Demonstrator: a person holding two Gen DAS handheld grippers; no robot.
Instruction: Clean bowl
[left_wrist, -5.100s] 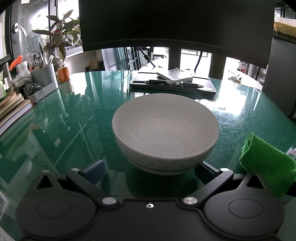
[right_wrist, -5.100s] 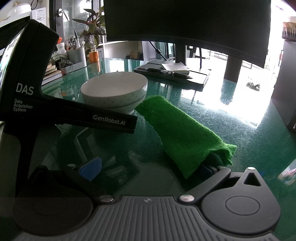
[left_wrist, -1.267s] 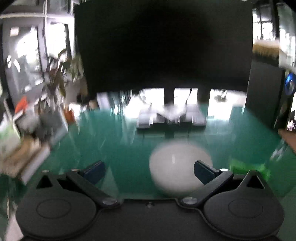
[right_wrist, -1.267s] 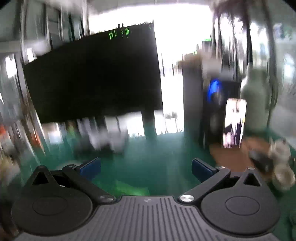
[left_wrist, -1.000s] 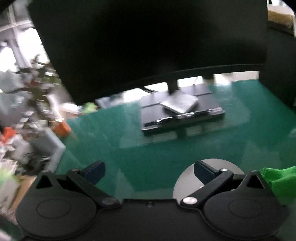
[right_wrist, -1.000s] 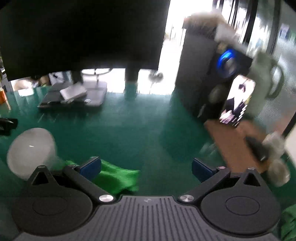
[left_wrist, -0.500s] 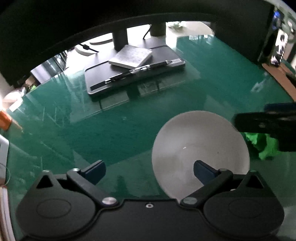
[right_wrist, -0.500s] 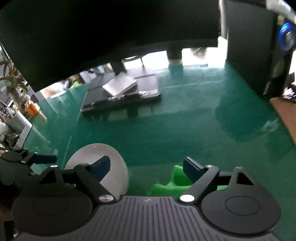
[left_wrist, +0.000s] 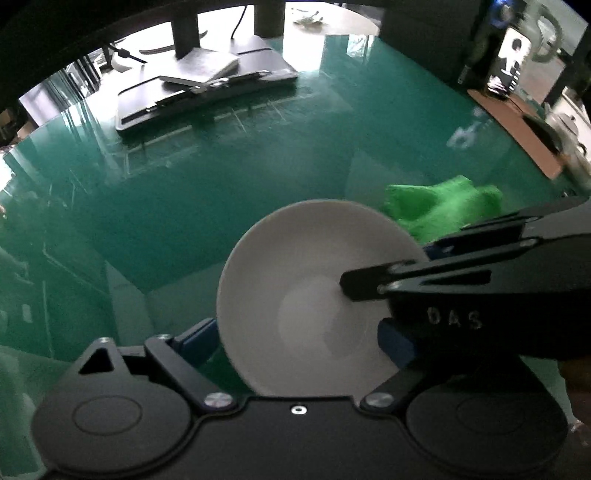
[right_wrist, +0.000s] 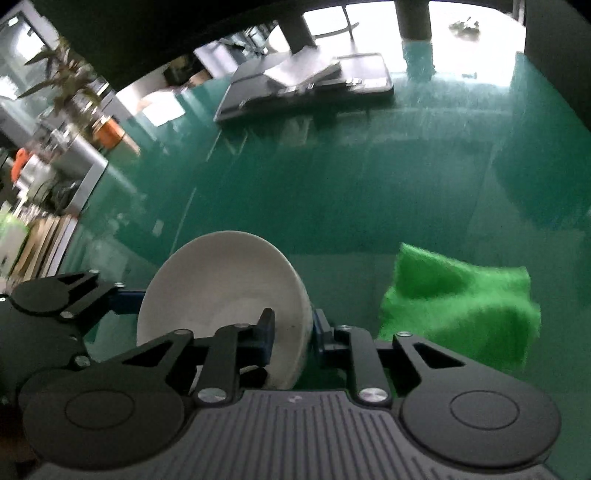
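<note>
Green glass desk (left_wrist: 229, 192), dark monitor overhead in both views.

Left wrist view: white bowl (left_wrist: 295, 295) sits on the desk directly under my left gripper (left_wrist: 295, 338). My fingers stand wide and are closing; one pad is just outside the bowl's left wall, the other over its inside right, so part of the bowl is between them, no squeeze visible. My right gripper (left_wrist: 417, 271) reaches in from the bowl's right, across its rim. Green cloth (left_wrist: 443, 210) lies behind-right of the bowl, touching or just beside it, cannot tell. Black tray (left_wrist: 207, 92) with a notebook is well behind the bowl.

Right wrist view: my right gripper (right_wrist: 291, 334) straddles the bowl's (right_wrist: 221, 288) right wall, one pad inside, one outside, jaws closing, pads look on the wall. Left gripper (right_wrist: 125, 295) is at the bowl's left. Cloth (right_wrist: 461, 299) lies right of the bowl, apart. Potted plant (right_wrist: 70, 88) and clutter stand far left of the bowl.
</note>
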